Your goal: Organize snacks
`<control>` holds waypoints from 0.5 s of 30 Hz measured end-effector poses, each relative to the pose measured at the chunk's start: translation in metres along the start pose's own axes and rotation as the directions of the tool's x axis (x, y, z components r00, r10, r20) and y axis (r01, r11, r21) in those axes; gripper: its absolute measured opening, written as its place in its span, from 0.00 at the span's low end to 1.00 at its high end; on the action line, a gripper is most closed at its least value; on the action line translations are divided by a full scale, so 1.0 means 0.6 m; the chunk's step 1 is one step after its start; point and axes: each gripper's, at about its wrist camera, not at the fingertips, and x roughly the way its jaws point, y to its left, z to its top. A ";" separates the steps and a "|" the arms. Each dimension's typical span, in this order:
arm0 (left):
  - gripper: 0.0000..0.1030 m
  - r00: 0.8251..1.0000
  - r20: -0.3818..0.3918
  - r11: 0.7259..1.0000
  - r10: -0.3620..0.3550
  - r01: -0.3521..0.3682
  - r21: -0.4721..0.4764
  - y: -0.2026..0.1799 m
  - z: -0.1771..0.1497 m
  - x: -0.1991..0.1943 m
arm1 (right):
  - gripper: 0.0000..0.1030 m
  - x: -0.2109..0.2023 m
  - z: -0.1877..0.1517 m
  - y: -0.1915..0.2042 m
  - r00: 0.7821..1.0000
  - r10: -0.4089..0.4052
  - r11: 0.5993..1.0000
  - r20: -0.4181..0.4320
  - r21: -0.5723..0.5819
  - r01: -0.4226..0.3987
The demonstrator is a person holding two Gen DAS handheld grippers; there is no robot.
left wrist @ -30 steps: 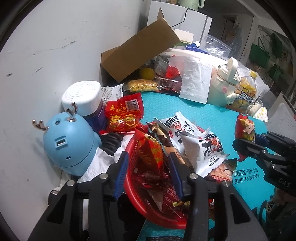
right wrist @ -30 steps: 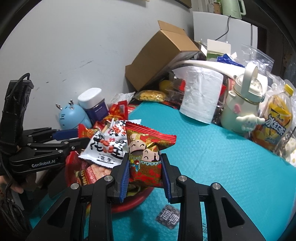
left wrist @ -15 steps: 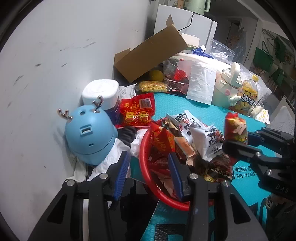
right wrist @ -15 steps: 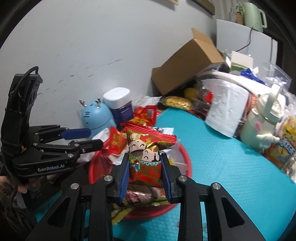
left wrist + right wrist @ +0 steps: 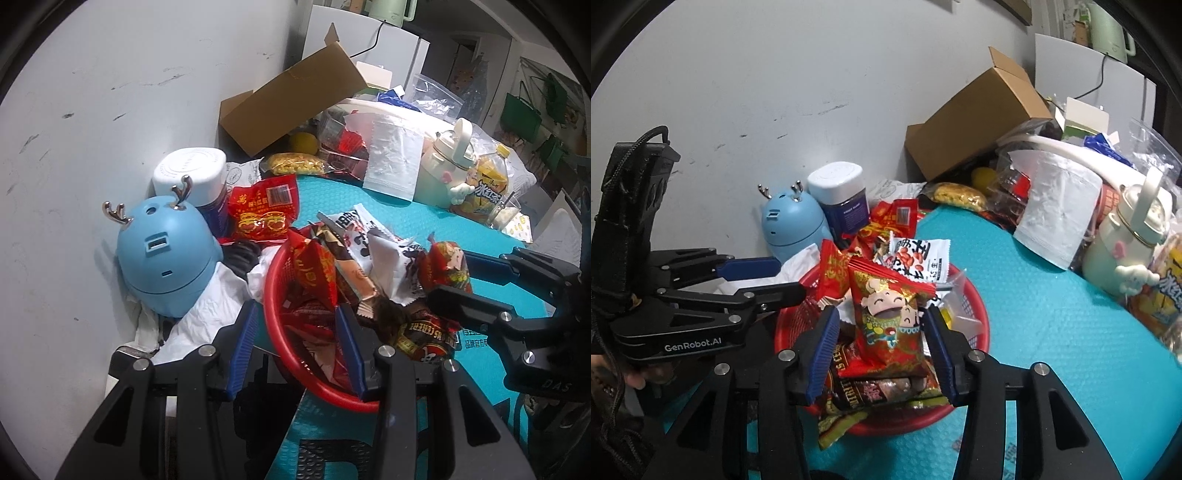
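Red basket (image 5: pixel 979 334): stands on the teal table (image 5: pixel 1052 332), heaped with snack packets.
Red snack packet (image 5: pixel 890 325): printed with cartoon faces, upright over the basket's heap, between the right claw's blue pads.
Right claw (image 5: pixel 881 347): spread; pads stand just beside the packet's edges, contact cannot be told.
Left claw (image 5: pixel 295 350): spread, with the basket's near rim between its pads.
Peanut packet (image 5: pixel 918 258): white, at the far side of the heap.
Blue deer-shaped gadget (image 5: pixel 166 254): by the wall, beside a white-lidded jar (image 5: pixel 192 177).
Cardboard box (image 5: pixel 979 122): tilted against the wall behind.
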 end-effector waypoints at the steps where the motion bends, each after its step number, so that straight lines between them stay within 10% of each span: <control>1: 0.42 1.000 0.002 1.000 -0.002 0.002 0.001 -0.002 0.001 -0.001 | 0.46 -0.002 0.000 -0.002 1.000 -0.002 1.000 0.002 0.006 0.002; 15: 0.42 0.997 0.071 0.997 0.016 -0.021 0.069 -0.051 0.006 -0.063 | 0.49 -0.065 -0.005 -0.005 0.997 -0.035 0.998 0.066 0.051 0.032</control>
